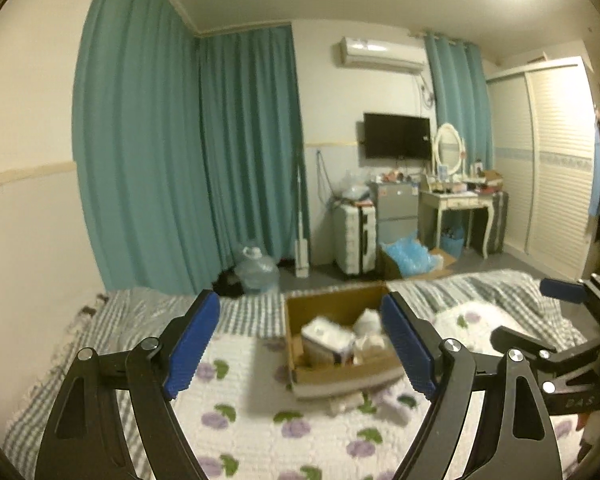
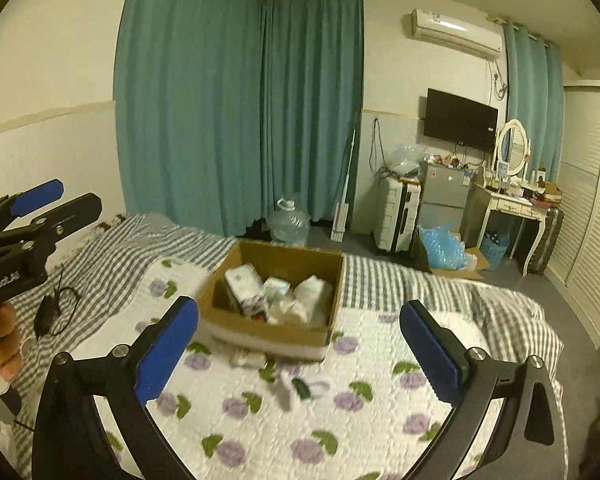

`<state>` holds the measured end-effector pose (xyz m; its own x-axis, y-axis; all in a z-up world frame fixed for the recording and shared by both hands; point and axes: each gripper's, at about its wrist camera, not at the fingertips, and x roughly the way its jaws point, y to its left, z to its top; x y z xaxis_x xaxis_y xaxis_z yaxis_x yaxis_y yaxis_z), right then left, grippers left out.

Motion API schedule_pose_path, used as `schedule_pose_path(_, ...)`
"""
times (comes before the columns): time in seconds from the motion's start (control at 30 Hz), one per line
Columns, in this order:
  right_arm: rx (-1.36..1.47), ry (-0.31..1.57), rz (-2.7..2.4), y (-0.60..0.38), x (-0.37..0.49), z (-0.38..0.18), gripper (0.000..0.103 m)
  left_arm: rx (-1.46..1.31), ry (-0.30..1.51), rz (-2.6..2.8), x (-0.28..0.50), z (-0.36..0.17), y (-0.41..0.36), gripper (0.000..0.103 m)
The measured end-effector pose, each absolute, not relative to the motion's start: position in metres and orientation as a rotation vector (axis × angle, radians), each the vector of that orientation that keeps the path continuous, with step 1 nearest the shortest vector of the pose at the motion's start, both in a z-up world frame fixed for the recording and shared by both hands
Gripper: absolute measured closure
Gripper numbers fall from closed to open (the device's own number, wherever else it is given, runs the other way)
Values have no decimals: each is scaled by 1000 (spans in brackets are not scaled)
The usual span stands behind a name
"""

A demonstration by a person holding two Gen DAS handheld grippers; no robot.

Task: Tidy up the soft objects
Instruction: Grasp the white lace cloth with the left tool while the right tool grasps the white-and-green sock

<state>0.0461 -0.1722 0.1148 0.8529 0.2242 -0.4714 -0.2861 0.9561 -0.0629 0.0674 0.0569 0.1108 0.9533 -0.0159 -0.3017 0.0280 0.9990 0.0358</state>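
Left claw [image 1: 300,344] jaws spread wide, empty, right claw [image 2: 300,352] likewise agape, side by side

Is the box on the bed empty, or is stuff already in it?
Not empty. The box sits open-topped with several white packs inside, filling much of the bottom; blur hides what they are.

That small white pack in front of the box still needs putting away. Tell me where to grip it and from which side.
Take the small white pack across its short width, near the middle. It lies flat on the quilt, long side along the cardboard box front, so come from above with the open right hand-held gripper, one finger on the box side, one nearer you. Blur hides its exact shape.
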Motion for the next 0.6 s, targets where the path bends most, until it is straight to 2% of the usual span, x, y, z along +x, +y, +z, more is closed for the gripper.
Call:
schedule_pose_path(0.27,-171,551,270,-150,58,50,2,-5,457,-64,84,47,65,19)
schedule_pose_path(0.6,-123,791,245,-154,147,-65,2,-105,666,-18,142,-47,62,19)
